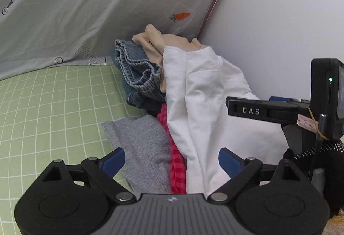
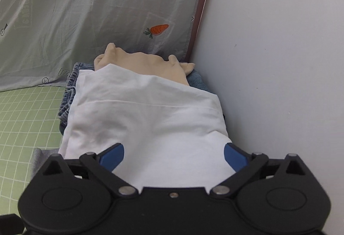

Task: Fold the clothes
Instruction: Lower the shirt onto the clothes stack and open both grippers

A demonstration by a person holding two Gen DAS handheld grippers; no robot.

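White garment (image 2: 148,119) tops the clothes pile against the wall (image 2: 279,63); soft, light, limp, so take it at an edge/hem. Left gripper (image 1: 172,162) & right gripper (image 2: 174,156): fingers apart, nothing held. Left view alone shows grey (image 1: 139,144) & red-check (image 1: 175,159) items.

A green bed sheet (image 1: 53,101) with a white grid pattern covers the bed. A grey pillow (image 1: 96,9), printed with orange carrots (image 1: 181,16) and small outlined motifs, leans tilted at the head of the bed. A plain white wall (image 2: 279,52) stands beside both.
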